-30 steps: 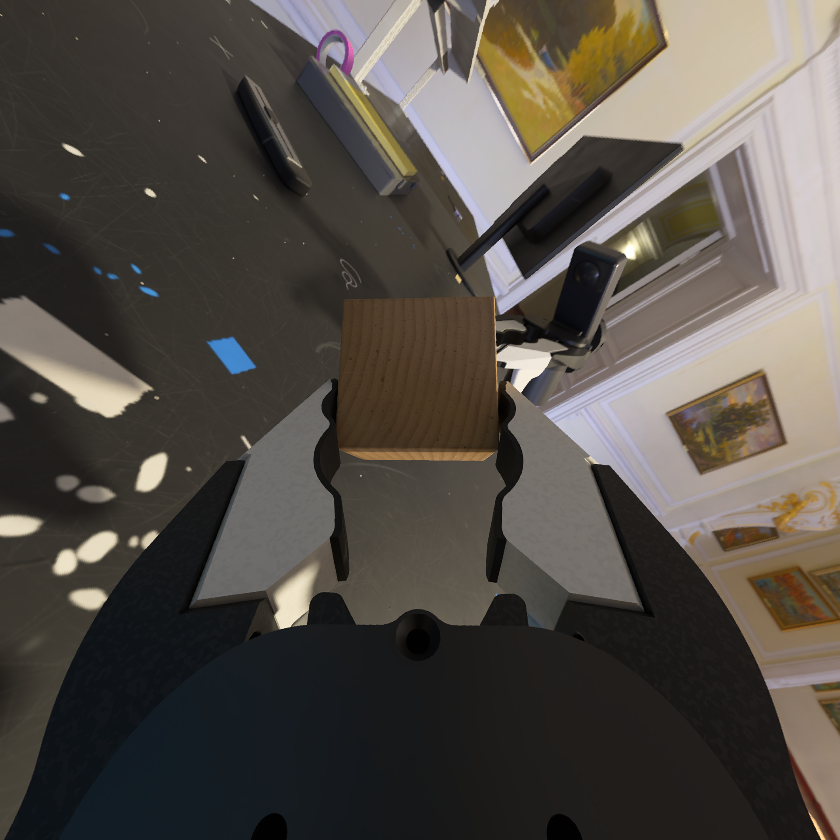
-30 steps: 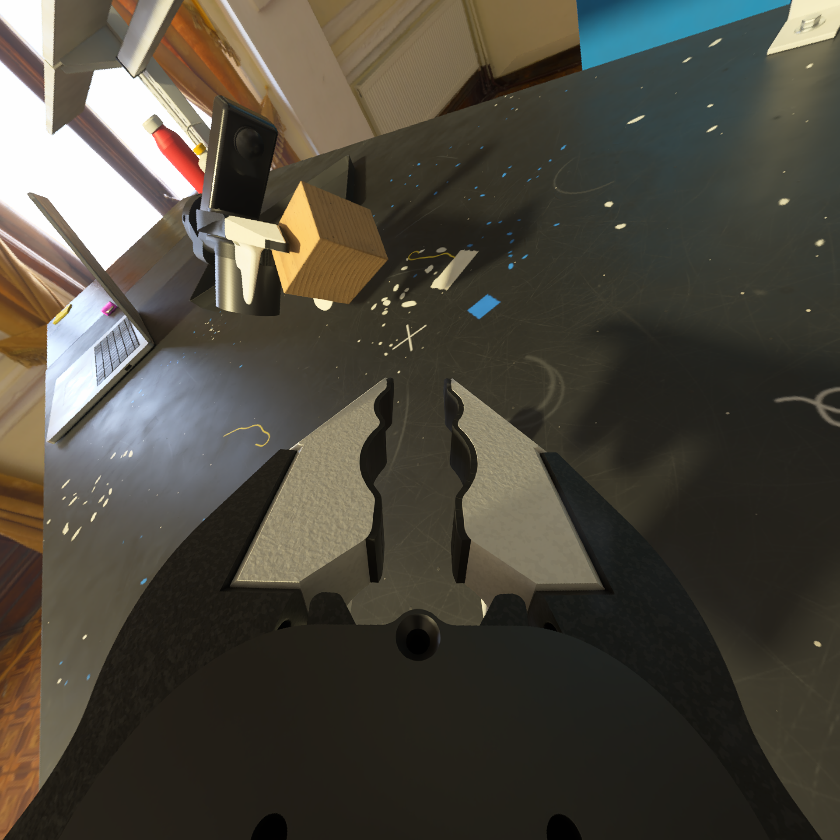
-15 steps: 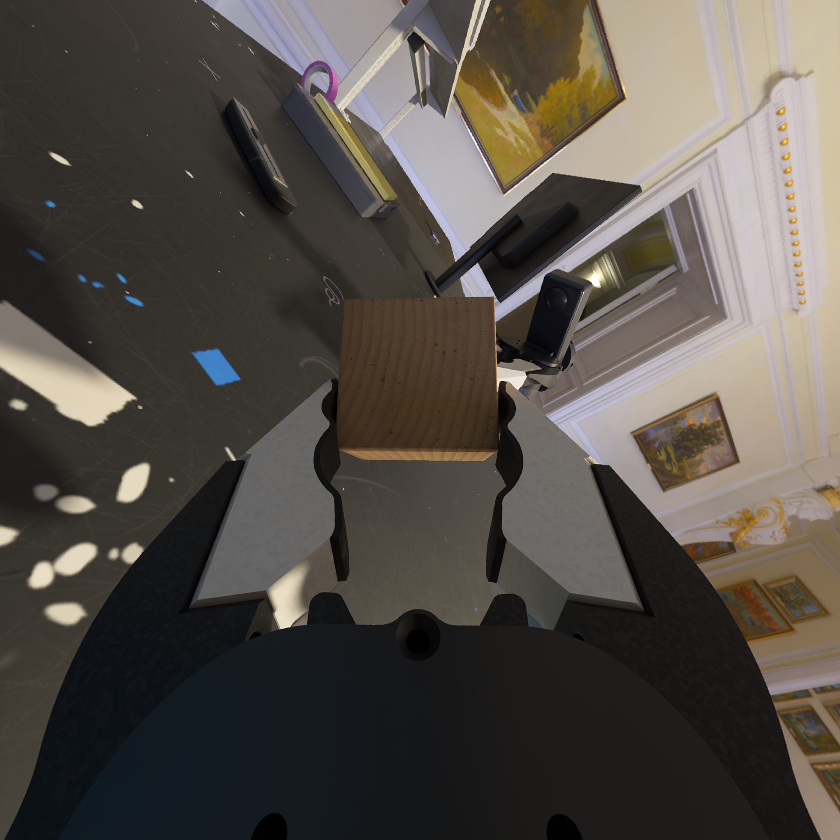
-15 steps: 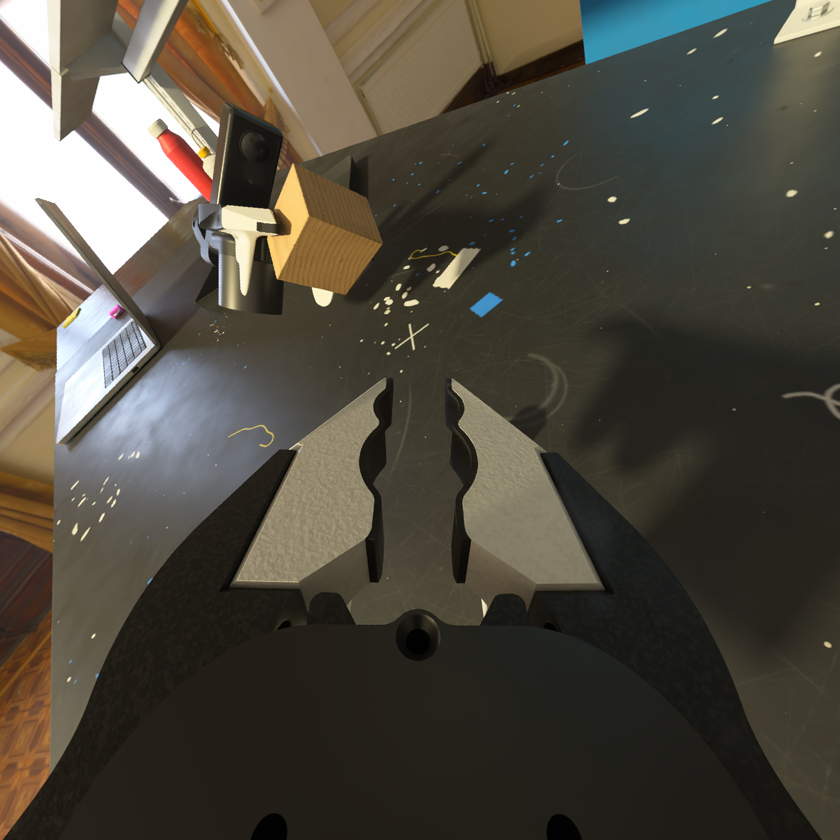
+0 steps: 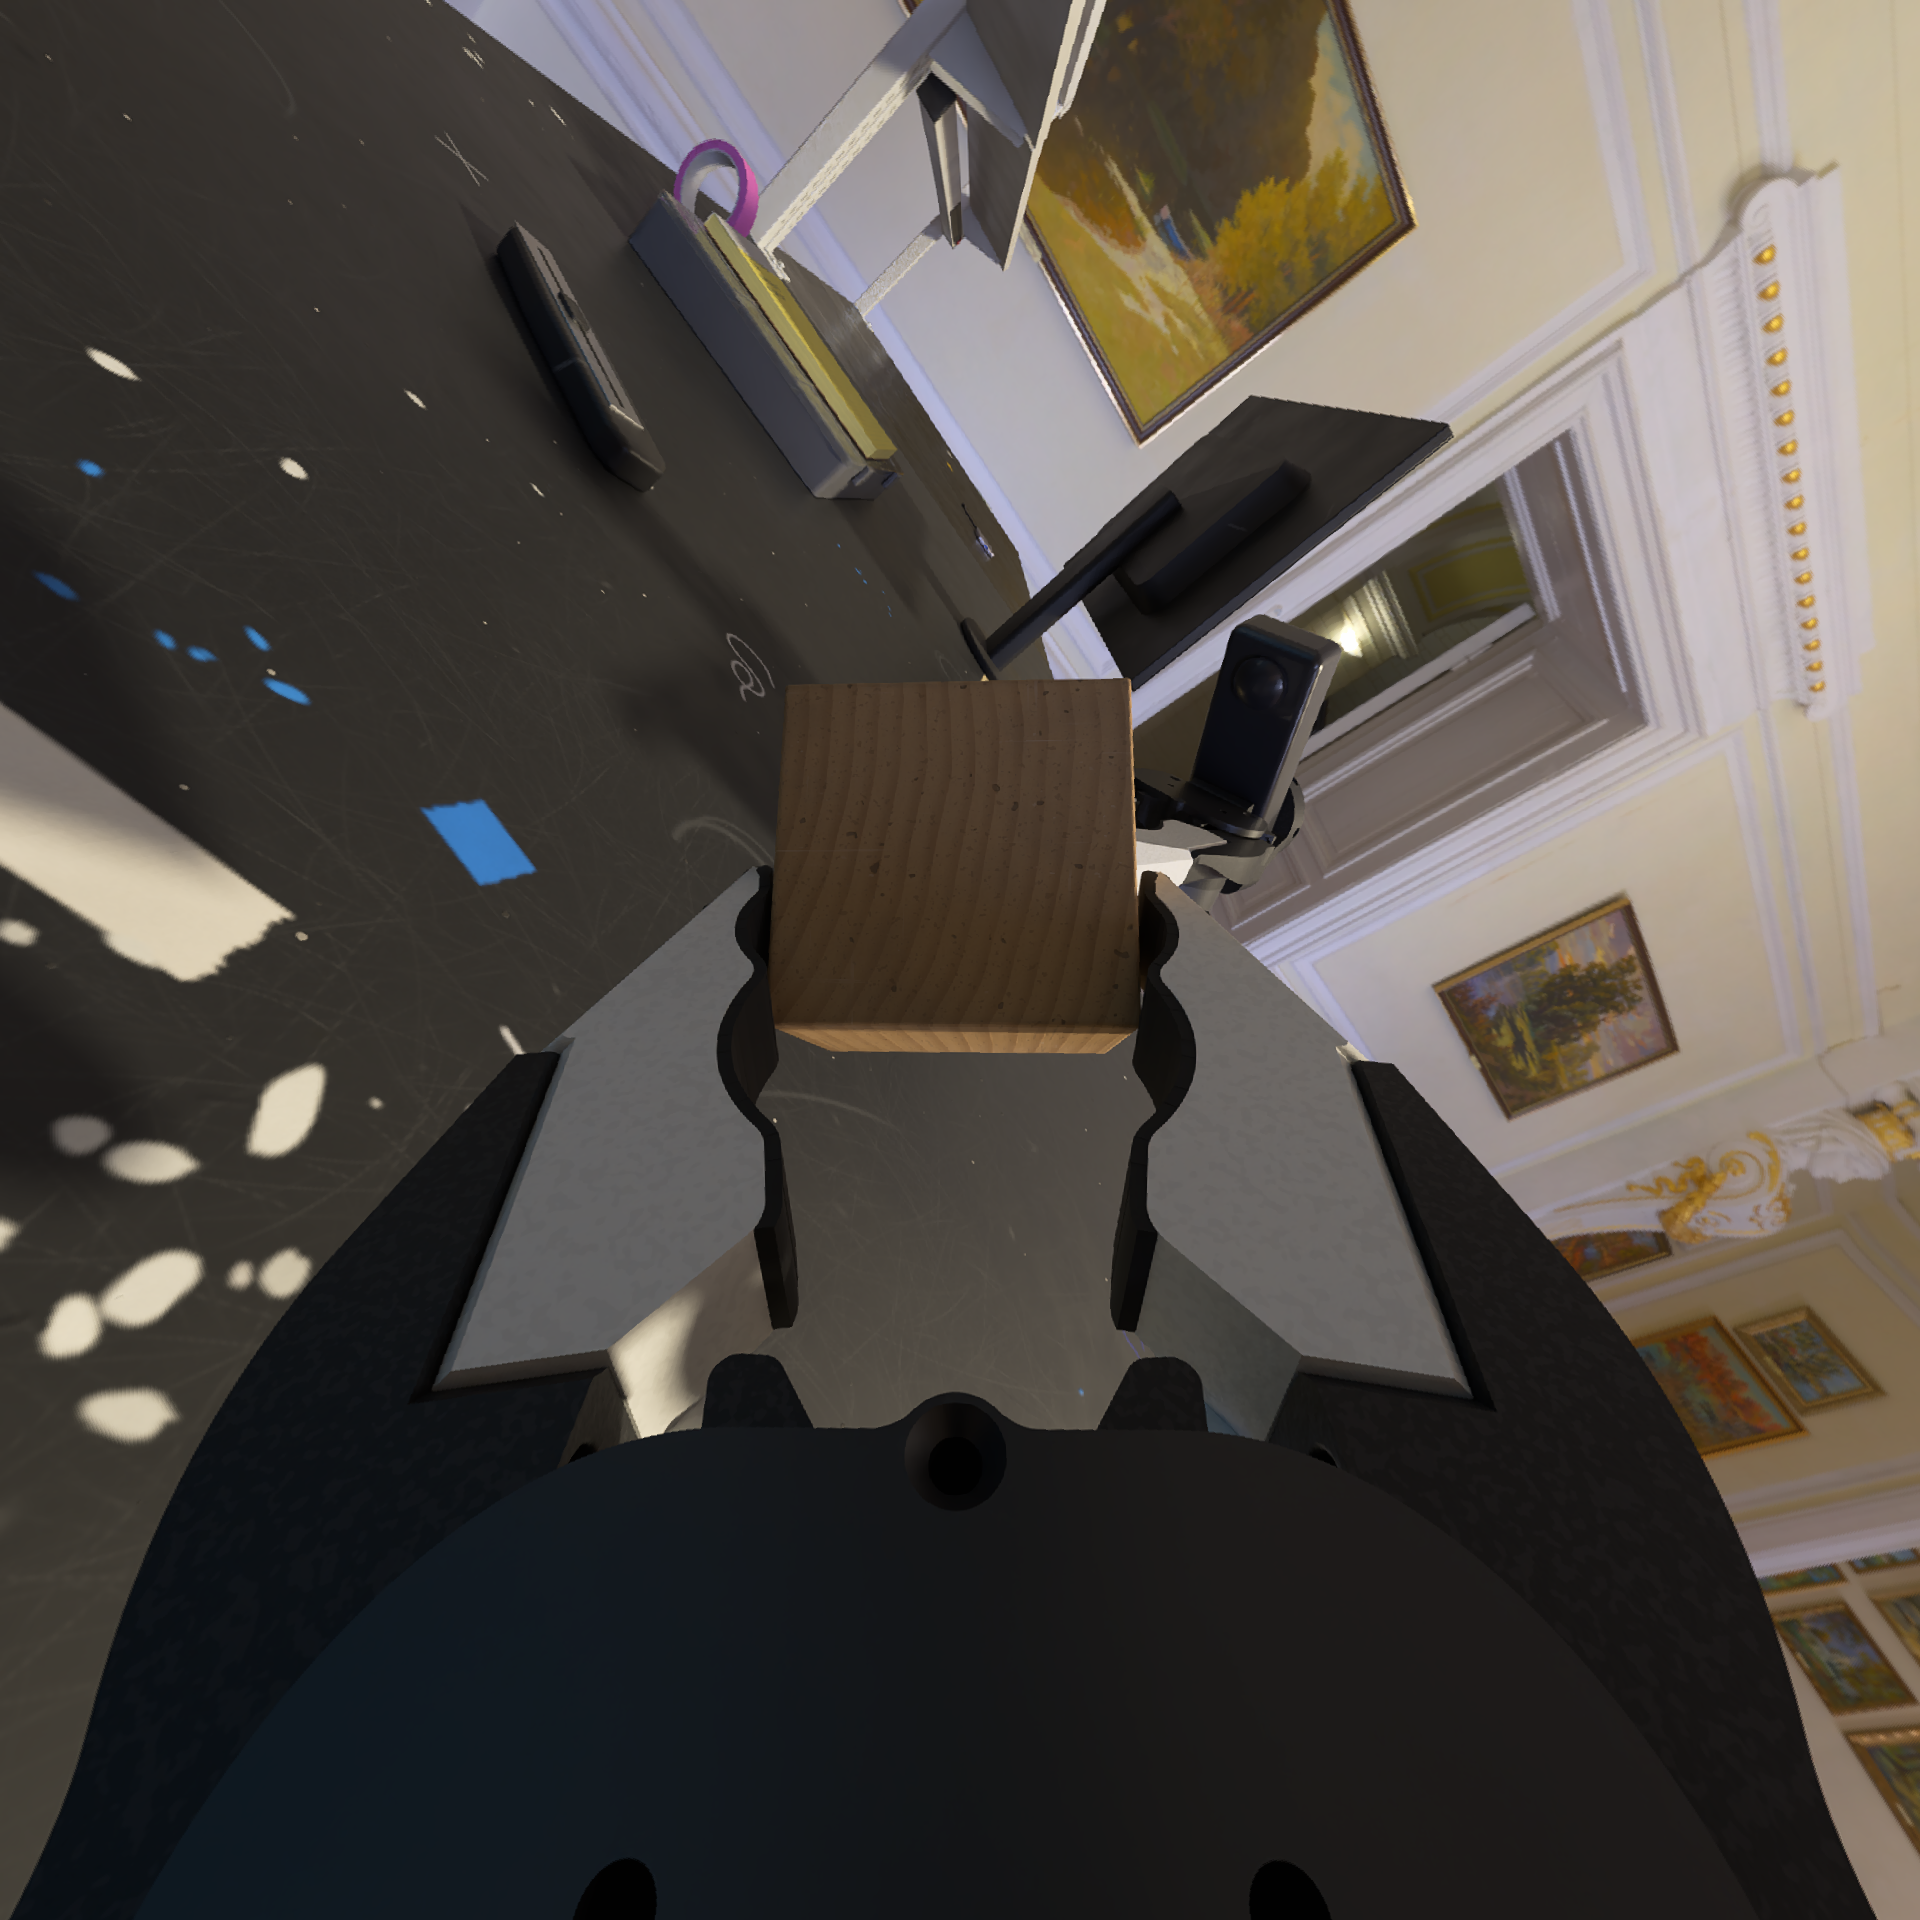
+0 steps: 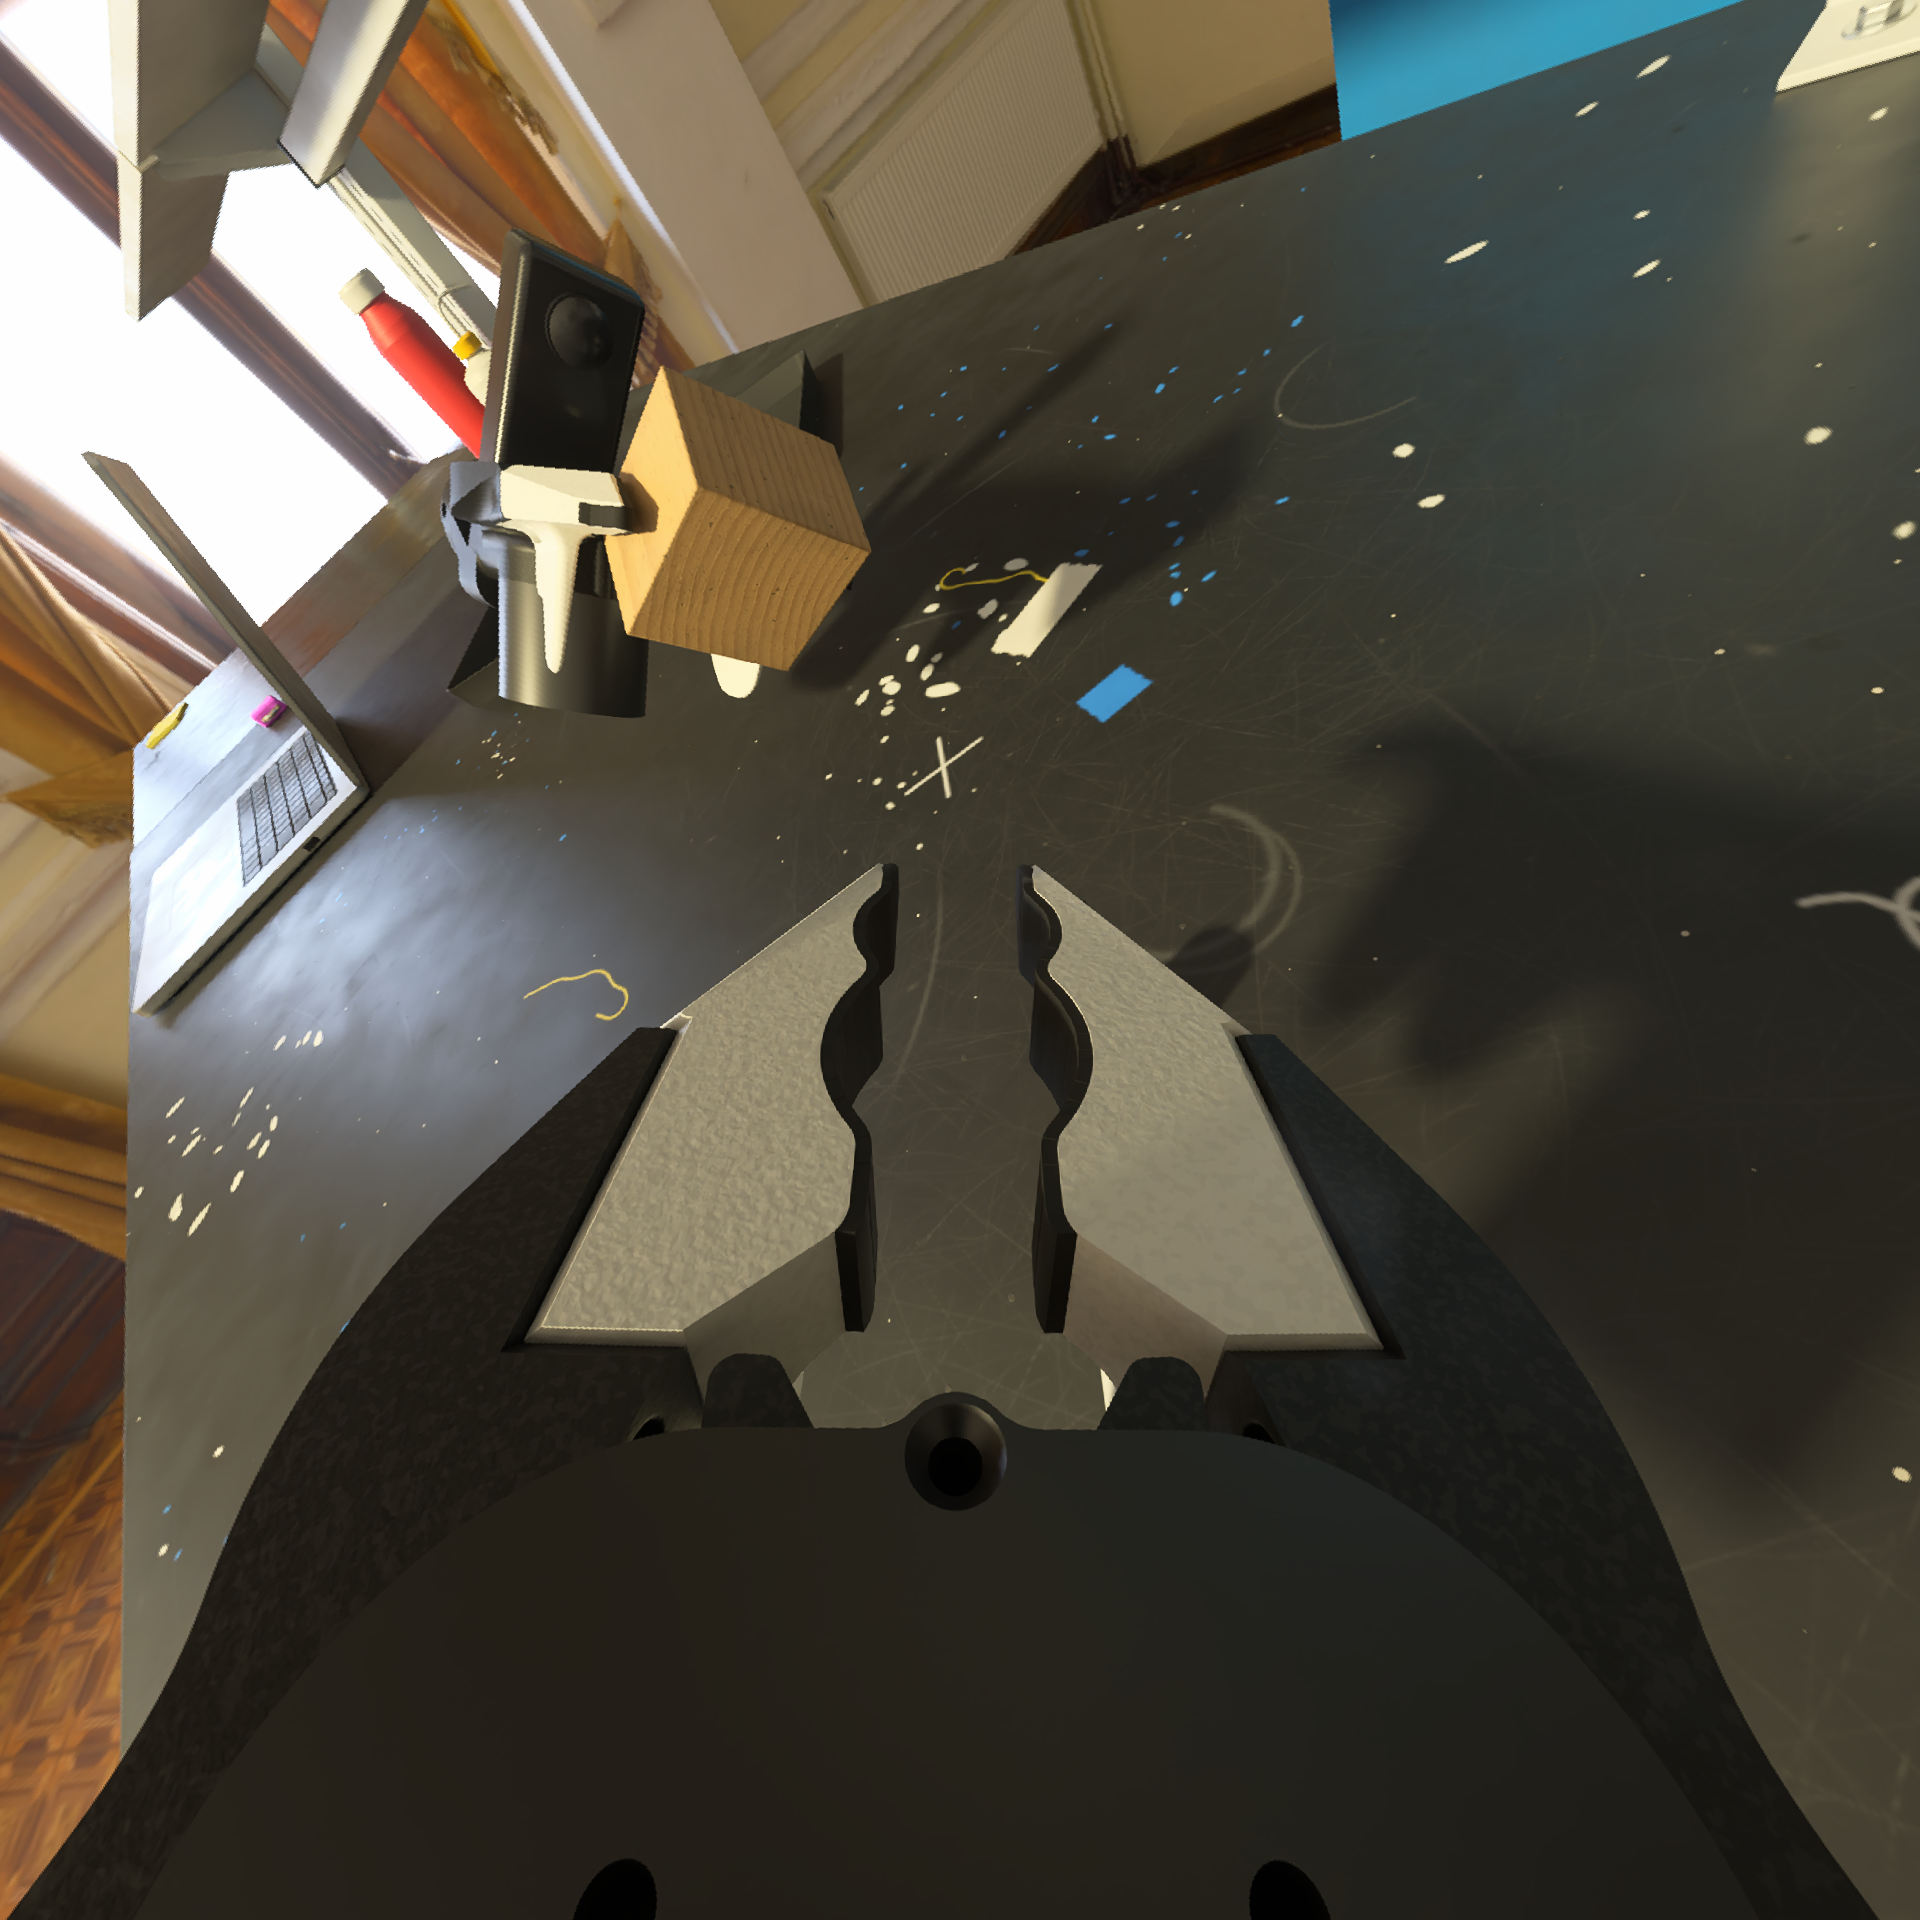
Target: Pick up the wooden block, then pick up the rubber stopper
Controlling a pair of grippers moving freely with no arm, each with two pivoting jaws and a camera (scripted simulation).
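The wooden block [image 5: 954,862] is a light brown cube, clamped between the fingers of my left gripper [image 5: 954,883] and held up off the dark table [image 5: 312,520]. In the right wrist view the block [image 6: 738,540] hangs above the table's far left part, in the left gripper [image 6: 623,509]. My right gripper [image 6: 956,878] is empty, its jaws a narrow gap apart, over the table's middle. It also shows in the left wrist view [image 5: 1247,748] beyond the block. I see no rubber stopper in either view.
A laptop [image 6: 239,831] lies open at the table's left edge, with a red bottle [image 6: 416,353] behind it. A dark grey object [image 6: 800,390] sits partly hidden behind the block. A black bar [image 5: 577,353], a grey box [image 5: 769,353] and a monitor [image 5: 1247,520] stand along the far edge.
My left gripper has lifted the block a little higher and tilted; in the right wrist view the block sits higher and closer to the camera. The right gripper's jaws have not changed.
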